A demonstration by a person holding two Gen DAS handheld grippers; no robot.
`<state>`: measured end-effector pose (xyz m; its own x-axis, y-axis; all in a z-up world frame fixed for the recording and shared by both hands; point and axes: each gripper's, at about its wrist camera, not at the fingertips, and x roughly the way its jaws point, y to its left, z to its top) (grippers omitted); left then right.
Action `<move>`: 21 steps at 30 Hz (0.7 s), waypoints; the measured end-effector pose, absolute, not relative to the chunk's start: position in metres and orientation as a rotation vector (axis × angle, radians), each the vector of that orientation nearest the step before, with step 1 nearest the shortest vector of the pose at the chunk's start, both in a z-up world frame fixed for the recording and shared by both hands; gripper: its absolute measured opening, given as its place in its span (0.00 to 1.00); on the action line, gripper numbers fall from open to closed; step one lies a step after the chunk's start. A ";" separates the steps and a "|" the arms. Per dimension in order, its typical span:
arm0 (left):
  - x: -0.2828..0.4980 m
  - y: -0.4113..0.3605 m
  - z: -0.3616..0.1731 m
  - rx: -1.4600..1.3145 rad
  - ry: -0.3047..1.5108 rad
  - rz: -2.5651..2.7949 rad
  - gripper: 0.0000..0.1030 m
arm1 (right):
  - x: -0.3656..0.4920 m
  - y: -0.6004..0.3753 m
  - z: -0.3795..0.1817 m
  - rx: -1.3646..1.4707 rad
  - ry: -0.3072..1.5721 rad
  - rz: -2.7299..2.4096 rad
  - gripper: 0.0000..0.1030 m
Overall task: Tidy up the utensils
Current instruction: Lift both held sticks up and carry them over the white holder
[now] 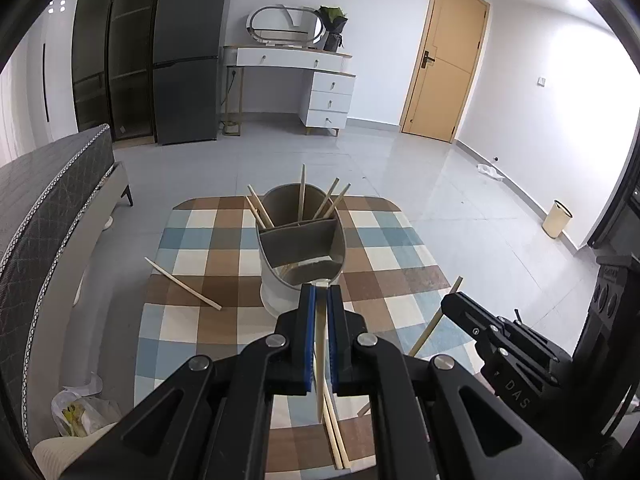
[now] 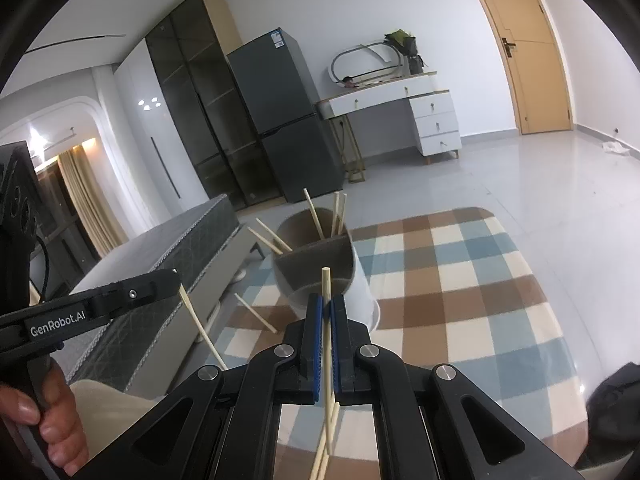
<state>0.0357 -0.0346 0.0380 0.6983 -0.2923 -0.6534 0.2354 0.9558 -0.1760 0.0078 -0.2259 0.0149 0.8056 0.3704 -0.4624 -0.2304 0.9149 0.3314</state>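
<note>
At the left of the checked desk (image 1: 192, 320), one loose chopstick (image 1: 182, 283) was seen lying flat, well apart from the utensil holder (image 1: 300, 248), its long axis running diagonally from far left toward the near middle. No tongs were near it.

In the middle, the left tongs (image 1: 320, 292) were pressed together on a chopstick (image 1: 320, 360), pinched between the blue pads (image 1: 307, 328). Its length ran along the fingers, the far tip poking out just at the holder's near rim and the rest trailing back under the tongs. The holder stood directly ahead of these tongs, its empty near compartment closest and several chopsticks already leaning in the far compartment (image 1: 298, 200). More chopsticks (image 1: 336, 440) were seen on the desk below the tongs.

To the right, the right tongs (image 2: 329, 304) were likewise shut on a chopstick (image 2: 327, 320), its long axis nearly upright in the right wrist view, the top end standing just before the holder's (image 2: 320, 264) near compartment.

Both held sticks were judged close to the holder, the left one seeming slightly nearer the rim. The coming drop was judged to depend on tipping a stick's end over that near rim.
</note>
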 end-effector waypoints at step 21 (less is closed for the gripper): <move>0.121 -0.008 0.113 -0.179 0.588 -0.257 0.01 | 0.107 -0.201 0.101 0.201 0.479 0.383 0.03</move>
<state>0.1209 -0.0076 0.1132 0.8018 -0.2888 -0.5232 0.1876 0.9528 -0.2386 0.1074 -0.2012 0.1006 0.8184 0.4031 -0.4095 -0.3102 0.9098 0.2757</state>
